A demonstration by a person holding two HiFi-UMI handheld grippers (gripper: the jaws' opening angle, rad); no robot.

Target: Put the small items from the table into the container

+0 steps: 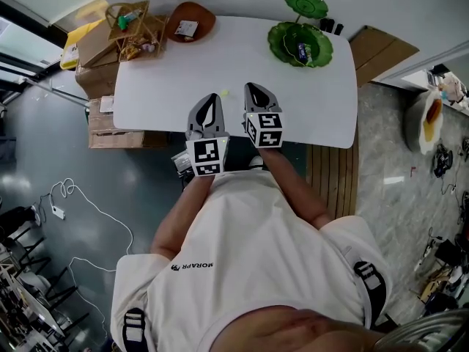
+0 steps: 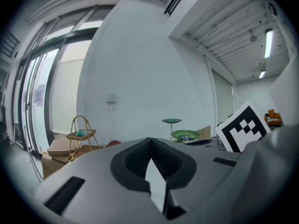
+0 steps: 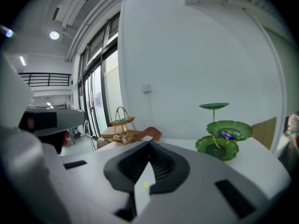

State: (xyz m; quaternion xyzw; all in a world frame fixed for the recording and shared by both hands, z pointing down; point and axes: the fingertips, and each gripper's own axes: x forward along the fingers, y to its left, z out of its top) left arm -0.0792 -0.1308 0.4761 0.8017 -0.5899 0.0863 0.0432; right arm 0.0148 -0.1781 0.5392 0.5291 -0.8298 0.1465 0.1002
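A small yellow-green item (image 1: 224,93) lies on the white table (image 1: 322,116) near its front edge, between my two grippers. It also shows low through the gap under the right jaws as the small item (image 3: 146,185). My left gripper (image 1: 213,97) is shut and empty, its tips meeting (image 2: 150,140). My right gripper (image 1: 251,87) is shut too, with nothing held (image 3: 149,144). A green tiered dish (image 1: 300,41) with a blue wrapped item stands at the far right of the table. A brown bowl (image 1: 189,22) holding a packet sits at the far left.
A wicker basket stand (image 1: 135,28) with small things stands at the table's far left corner, next to cardboard boxes (image 1: 95,50) on the floor. The green dish (image 3: 224,139) and the basket stand (image 3: 122,121) show ahead of the right gripper. Cables lie on the floor at left.
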